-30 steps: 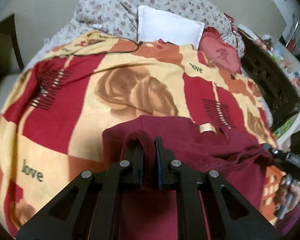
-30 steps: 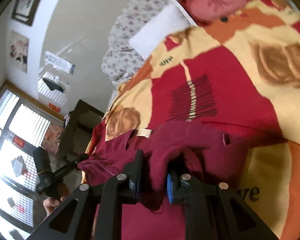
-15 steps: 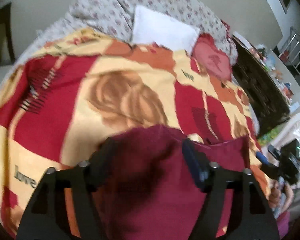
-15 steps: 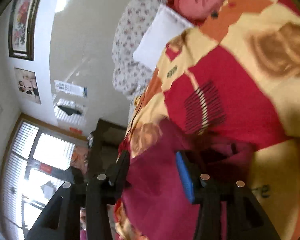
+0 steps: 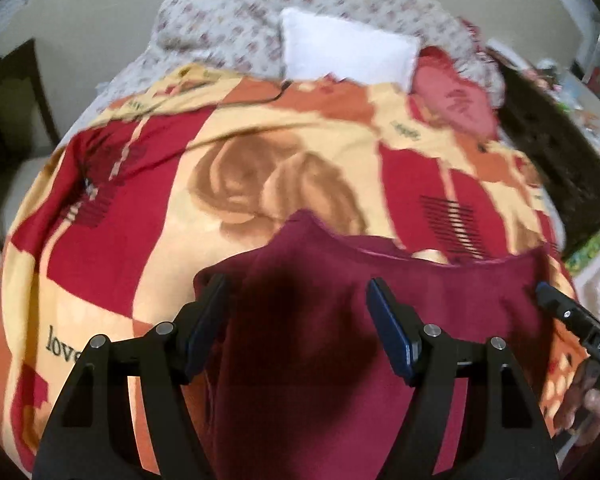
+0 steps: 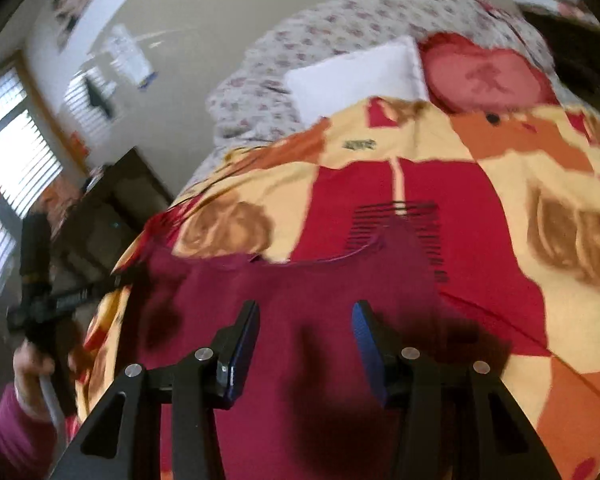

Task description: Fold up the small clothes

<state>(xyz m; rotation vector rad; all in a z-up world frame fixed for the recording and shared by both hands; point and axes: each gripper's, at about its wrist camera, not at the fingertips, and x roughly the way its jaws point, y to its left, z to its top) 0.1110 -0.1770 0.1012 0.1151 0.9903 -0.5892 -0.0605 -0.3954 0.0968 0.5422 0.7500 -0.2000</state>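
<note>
**Both tongs released above a maroon garment laid out on the bed**

A bed covered by a patterned blanket in red, cream and orange fills both views, with a white pillow and a red heart-shaped cushion at its far end. The maroon garment lies spread on the blanket's near part, neckline away from the cameras. The left tongs hang spread wide over its left side, holding nothing; the right tongs are likewise parted and empty over its right side. To fold well, judging from this layout, each should pinch one matching edge cleanly, single layer, and move together so the cloth stays flat and unwrinkled
</note>
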